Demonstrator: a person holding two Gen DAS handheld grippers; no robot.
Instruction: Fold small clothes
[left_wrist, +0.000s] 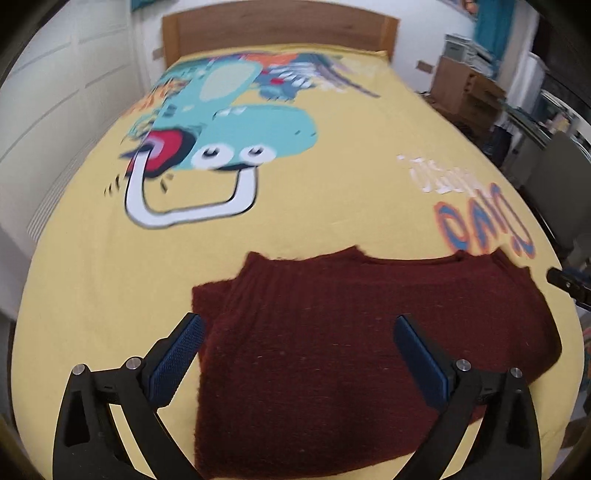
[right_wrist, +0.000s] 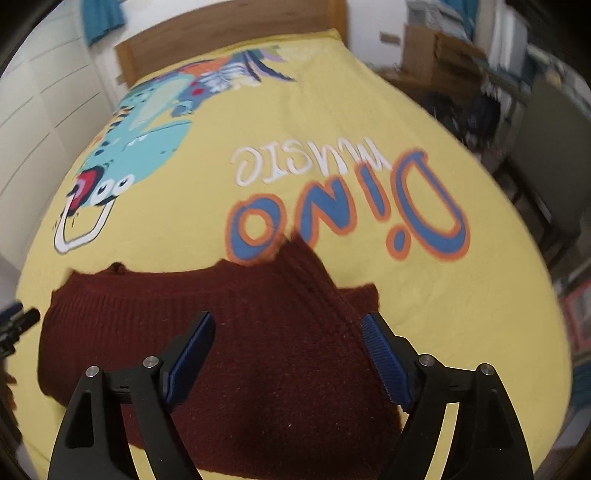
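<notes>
Sweater (left_wrist: 332, 339), maroon knit, lies flat on the yellow bed (left_wrist: 92, 280) at six o'clock, sleeves seemingly tucked in. Left gripper (left_wrist: 299, 336) and right gripper (right_wrist: 288, 332) hover spread, grasping nothing; the final fold looks undone.

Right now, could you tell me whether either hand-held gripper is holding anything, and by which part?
Nothing is held: the left hand-held gripper and right hand-held gripper are both open above the dark red knitted sweater.

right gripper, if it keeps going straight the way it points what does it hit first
Most likely the sweater: the open right gripper has its fingers over it, angled down at the knit. Beyond lies only the bedspread. Height above the sweater is unclear.
</notes>
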